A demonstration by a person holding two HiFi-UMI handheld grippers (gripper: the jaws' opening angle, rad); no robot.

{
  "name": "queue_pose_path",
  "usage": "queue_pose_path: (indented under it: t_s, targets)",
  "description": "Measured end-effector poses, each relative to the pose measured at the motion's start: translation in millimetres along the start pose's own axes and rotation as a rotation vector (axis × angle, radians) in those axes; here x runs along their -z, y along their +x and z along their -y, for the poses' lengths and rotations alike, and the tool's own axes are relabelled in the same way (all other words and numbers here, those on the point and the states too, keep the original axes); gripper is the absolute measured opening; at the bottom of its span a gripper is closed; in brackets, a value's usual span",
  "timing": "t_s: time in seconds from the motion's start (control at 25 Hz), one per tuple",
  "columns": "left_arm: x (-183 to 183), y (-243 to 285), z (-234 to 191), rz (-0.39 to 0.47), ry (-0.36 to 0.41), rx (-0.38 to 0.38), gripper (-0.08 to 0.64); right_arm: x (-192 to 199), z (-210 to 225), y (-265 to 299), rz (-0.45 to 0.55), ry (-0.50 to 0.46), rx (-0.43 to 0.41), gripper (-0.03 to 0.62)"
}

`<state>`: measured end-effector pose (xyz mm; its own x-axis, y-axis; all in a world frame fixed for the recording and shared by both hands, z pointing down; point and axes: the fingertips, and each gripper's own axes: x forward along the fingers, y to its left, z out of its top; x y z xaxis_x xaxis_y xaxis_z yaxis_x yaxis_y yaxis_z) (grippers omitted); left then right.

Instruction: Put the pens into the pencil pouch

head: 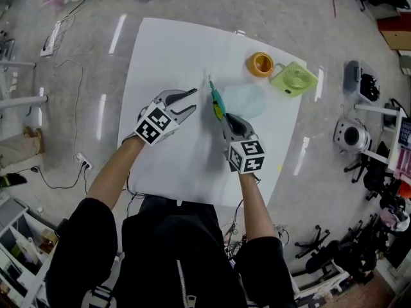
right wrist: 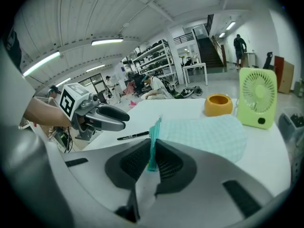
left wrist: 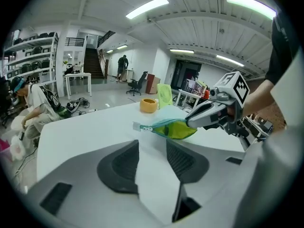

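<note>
Pencil pouch (head: 243, 101) pinched at its zipper edge, mid-table (head: 167, 50).
Right gripper (head: 226, 118) fingers clamp the pouch; left gripper (head: 192, 101) fingers stand apart, empty; one pen (right wrist: 133, 136) lies nearby.

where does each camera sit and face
Head view: on the head, looking down at the table; forearms, left gripper, right gripper show.
Left gripper view: on that gripper, facing along open jaws at the pouch; right forearm shows.
Right gripper view: on that gripper, jaws shut on the pouch; left hand shows.
Both share the pouch.
</note>
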<state>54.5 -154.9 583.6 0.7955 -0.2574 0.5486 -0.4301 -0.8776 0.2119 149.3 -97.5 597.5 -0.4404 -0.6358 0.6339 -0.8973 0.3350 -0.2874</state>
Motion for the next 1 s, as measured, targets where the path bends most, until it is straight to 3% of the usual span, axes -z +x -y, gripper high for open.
queue_pose_path:
  t_s: [0.48,0.72,1.0]
  targets:
    - [59,-56,-43,-0.124,-0.020,-0.091,0.218,1,-1,3,-0.009,0.007,-0.004,0.044]
    - [97,-55,-46,-0.215,-0.034,-0.091,0.216,3,-3,3,-0.013,0.008,-0.004,0.045]
    - [113,-37,-52,-0.260,-0.014,-0.091,0.168,5,-3,3,-0.019,0.013,0.002,0.046]
